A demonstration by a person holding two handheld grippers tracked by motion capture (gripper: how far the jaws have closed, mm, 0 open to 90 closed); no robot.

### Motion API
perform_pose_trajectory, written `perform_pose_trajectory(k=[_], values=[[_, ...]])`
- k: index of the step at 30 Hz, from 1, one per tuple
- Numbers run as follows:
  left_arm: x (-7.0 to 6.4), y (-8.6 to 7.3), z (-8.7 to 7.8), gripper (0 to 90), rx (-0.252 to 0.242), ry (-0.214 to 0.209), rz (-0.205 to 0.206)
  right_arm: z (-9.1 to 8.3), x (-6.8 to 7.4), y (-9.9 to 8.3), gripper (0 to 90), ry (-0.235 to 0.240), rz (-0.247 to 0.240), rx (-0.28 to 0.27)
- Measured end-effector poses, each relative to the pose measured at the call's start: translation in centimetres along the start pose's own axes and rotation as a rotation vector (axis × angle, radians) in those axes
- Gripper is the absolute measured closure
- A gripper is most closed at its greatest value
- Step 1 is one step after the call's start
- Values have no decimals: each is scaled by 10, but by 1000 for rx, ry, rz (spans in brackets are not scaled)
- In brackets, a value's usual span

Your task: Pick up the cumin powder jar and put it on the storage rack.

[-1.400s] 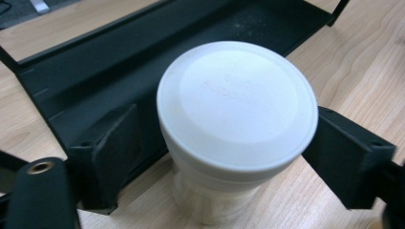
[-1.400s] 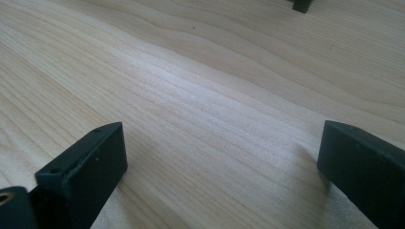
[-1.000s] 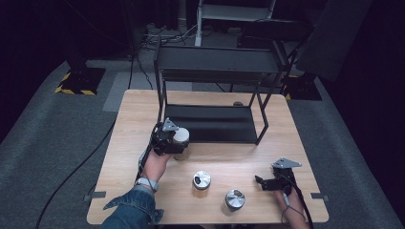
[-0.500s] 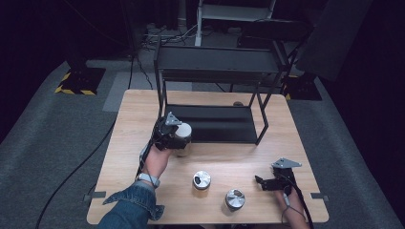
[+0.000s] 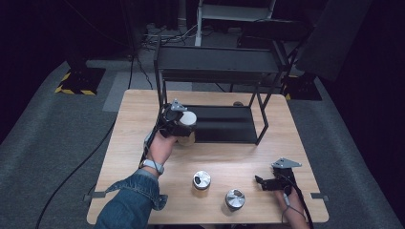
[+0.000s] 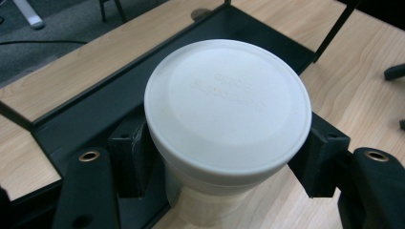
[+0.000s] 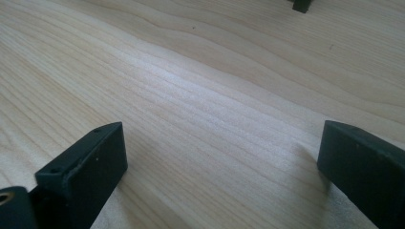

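My left gripper [image 5: 184, 125] clamps the white-lidded jar [image 6: 228, 112] at the black rack's [image 5: 224, 125] nine o'clock edge. My right gripper [image 5: 261, 182] rests spread on the table [image 7: 205, 90] at four o'clock.

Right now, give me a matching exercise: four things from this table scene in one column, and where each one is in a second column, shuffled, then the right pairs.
Things:
1. white-lidded jar
2. right gripper
3. two metal-topped jars
4. black rack

Places or states:
A. open, low over bare wood
B. at the table's far side
C. clamped in the left gripper
D. on the table's near part, ungripped

Pairs: 1-C, 2-A, 3-D, 4-B
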State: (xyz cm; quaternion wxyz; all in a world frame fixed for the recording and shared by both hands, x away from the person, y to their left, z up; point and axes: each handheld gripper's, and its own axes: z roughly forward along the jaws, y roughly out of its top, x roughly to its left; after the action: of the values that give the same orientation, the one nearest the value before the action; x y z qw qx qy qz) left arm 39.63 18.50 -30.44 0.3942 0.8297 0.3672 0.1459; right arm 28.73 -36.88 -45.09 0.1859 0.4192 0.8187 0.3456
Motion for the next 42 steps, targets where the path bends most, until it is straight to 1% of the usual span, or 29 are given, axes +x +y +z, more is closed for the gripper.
perform_pose_trajectory(k=[4, 6, 8, 11, 13, 17, 21, 23, 24, 28, 31, 32, 35, 39, 42], values=[[3, 11, 5, 332, 4, 10, 7, 0, 0, 0, 22, 0, 0, 0], [6, 15, 8, 333, -1, 8, -5, 0, 0, 0, 22, 0, 1, 0], [8, 19, 12, 332, -2, 6, -7, 0, 0, 0, 22, 0, 1, 0], [12, 24, 19, 333, 9, -2, -10, 0, 0, 0, 22, 0, 1, 0], [15, 26, 24, 332, 12, -6, -22, 0, 0, 0, 22, 0, 1, 0], [17, 30, 34, 332, 32, 3, -23, 0, 0, 0, 22, 0, 0, 0], [21, 32, 43, 332, 50, 2, -38, 0, 0, 0, 22, 0, 0, 0], [22, 34, 47, 332, 65, 11, -40, 0, 0, 0, 22, 0, 0, 0], [22, 36, 48, 332, 76, 17, -33, 0, 0, 0, 22, 0, 0, 0], [23, 38, 54, 332, 92, 25, -48, 0, 0, 0, 22, 0, 0, 0], [25, 39, 58, 332, 108, 29, -49, 0, 0, 0, 22, 0, 0, 0], [26, 38, 60, 332, 108, 27, -56, 0, 0, 0, 22, 0, 0, 0], [27, 38, 62, 332, 115, 34, -53, 0, 0, 0, 22, -1, 0, 0], [29, 37, 65, 332, 118, 34, -66, 0, 0, 0, 22, -1, 0, 0], [30, 38, 67, 332, 132, 43, -64, 0, 0, 0, 22, -1, 0, 0]])
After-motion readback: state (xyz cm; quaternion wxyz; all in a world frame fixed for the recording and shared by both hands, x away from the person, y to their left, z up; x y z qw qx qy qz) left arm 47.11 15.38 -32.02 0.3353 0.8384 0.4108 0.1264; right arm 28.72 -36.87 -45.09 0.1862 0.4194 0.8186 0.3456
